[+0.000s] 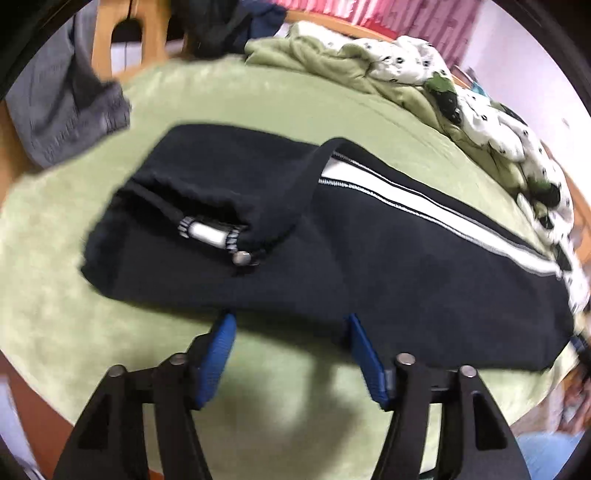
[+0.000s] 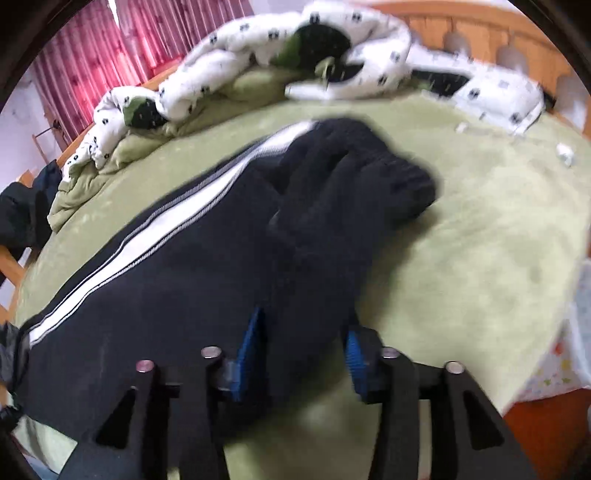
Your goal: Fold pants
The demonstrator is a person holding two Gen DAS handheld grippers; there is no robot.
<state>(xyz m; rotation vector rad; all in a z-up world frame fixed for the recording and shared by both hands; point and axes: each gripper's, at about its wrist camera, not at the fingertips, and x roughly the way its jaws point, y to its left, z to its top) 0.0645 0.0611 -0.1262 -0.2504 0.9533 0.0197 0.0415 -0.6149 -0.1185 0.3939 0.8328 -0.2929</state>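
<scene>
Black pants (image 1: 369,266) with a white side stripe (image 1: 424,206) lie flat across a green blanket, waistband with a metal snap (image 1: 242,258) at the left. My left gripper (image 1: 290,321) is open, its blue pads at the pants' near edge, holding nothing. In the right wrist view the same pants (image 2: 166,295) run from lower left to the ribbed cuffs (image 2: 369,173) at centre. My right gripper (image 2: 303,325) is open, with pant-leg fabric lying between its spread blue fingers.
A green blanket (image 1: 74,314) covers the bed. A white patterned quilt (image 2: 258,55) is bunched along the far side. Grey clothes (image 1: 66,110) lie at the left edge by a wooden chair (image 1: 103,44). Wooden headboard (image 2: 498,33) and red curtains (image 2: 92,55) stand behind.
</scene>
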